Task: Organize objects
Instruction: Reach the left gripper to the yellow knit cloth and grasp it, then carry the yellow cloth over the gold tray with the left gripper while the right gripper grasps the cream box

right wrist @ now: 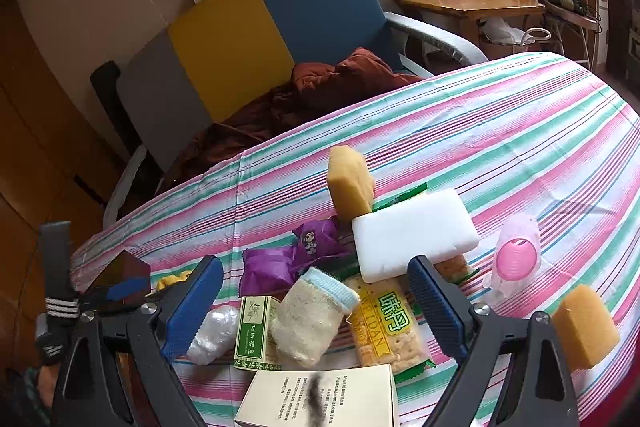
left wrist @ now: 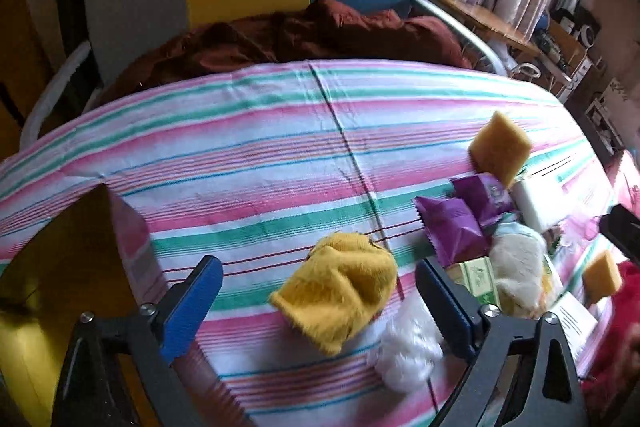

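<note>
Partly cut off at the right edge of the left wrist view, the pile of goods blurs together, and a red shape there cannot be made out. The left hand-held gripper (left wrist: 318, 301) stands wide, its blue pads clear of the yellow sock (left wrist: 338, 293) that lies crumpled between them on the striped tablecloth (left wrist: 240, 155); a white plastic wad (left wrist: 408, 351) lies just beside the sock. The right hand-held gripper (right wrist: 316, 301) is also wide, holding nothing, above a cream sock (right wrist: 310, 323), a green box (right wrist: 254, 333) and a cracker packet (right wrist: 384, 327). Purple packets (right wrist: 296, 259), a white block (right wrist: 414, 233) and a yellow sponge (right wrist: 350, 183) lie farther on. Beyond the table stand a grey, yellow and blue chair (right wrist: 280, 23) with brown cloth (right wrist: 320, 87) on it, and a curtained window.
</note>
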The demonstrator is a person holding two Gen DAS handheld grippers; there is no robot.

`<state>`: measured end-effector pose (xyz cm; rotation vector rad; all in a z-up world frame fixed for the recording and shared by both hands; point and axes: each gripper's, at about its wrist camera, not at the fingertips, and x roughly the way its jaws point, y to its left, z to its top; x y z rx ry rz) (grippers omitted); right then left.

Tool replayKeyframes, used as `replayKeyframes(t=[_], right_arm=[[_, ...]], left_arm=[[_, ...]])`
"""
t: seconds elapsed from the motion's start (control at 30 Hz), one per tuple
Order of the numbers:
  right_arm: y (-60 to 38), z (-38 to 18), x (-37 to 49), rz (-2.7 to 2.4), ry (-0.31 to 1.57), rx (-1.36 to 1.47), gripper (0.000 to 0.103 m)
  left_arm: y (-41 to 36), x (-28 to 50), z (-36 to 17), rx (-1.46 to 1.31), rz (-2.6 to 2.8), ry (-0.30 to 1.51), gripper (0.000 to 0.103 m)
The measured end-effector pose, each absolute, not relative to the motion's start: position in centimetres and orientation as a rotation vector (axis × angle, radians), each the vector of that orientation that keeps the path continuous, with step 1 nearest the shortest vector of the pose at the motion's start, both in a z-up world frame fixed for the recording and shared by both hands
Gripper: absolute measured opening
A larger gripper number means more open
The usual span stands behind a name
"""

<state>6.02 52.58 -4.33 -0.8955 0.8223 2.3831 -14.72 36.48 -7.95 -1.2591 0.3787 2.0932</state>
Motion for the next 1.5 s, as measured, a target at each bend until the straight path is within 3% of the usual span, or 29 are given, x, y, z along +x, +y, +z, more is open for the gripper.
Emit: replayKeyframes(t=[0.03,0.1,0.2,0.5,0.73,0.83,0.97,1.2,1.5], right_arm=[[52.6,-4.4,6.0,2.381,0.826,-0.896,0.095],[52.7,-4.5,5.9,2.374,0.828,-0.901,0.095],[52.8,-4.7,5.8,2.369,0.828,-0.918,0.095],[52.2,-5.9,5.0,2.354,0.836,-1.053,0.095],[50.1,-4.4,6.1,2.387,0.725,-1.125,0.096],[48.0,-3.5,6.3,2.436,0.482,-1.241,0.096],[43.6,-3.6,6.7,2.453,0.004,-1.454,0.096],[37.6,-7.6,6.9,2.306,-0.667,-1.653,0.096],[37.4,-10.3,4.7,2.246,-0.849,-1.702,0.093]], left_arm=[[36.8,-14.9,-8.5,-1.279,2.088,0.386,0.086],[37.3,-14.9,-9.4,-1.318,2.033,0.384,0.062],[37.2,-14.4,-9.6,-1.304,2.006,0.360,0.043],[32.4,-11.2,-5.0,-1.161,2.053,0.228,0.041],[26.3,-7.6,-1.9,-1.056,2.064,0.183,0.043],[24.0,-7.1,-1.7,-1.053,2.068,0.166,0.043],[20.6,-6.3,-1.8,-1.059,2.081,0.125,0.043],[16.2,-6.0,-2.9,-1.110,2.129,0.022,0.044],[12.7,-5.9,-3.3,-1.147,2.186,-0.046,0.045]])
